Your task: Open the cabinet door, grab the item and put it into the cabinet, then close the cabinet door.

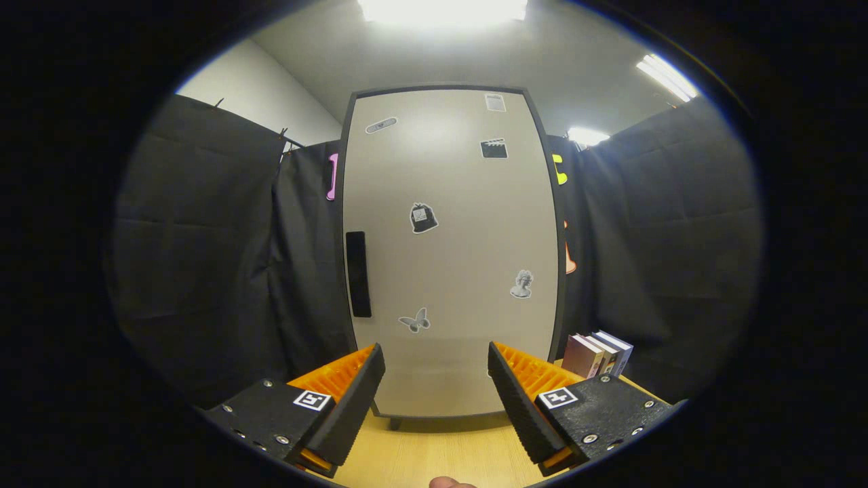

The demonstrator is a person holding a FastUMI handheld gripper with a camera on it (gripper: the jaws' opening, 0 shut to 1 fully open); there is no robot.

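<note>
A tall pale cabinet [447, 251] stands straight ahead on the wooden table [434, 454], its door shut. A dark vertical handle [358, 274] sits on the door's left side, and several small stickers dot the door. My gripper [435, 362] is open with nothing between its fingers, a short way in front of the door's lower part. Three books [597, 354] stand upright on the table just right of the cabinet, beyond my right finger.
Black cloth walls close in the booth on both sides and behind the cabinet. Bright ceiling lights glare above. A fingertip [447, 482] shows at the table's near edge, below the fingers.
</note>
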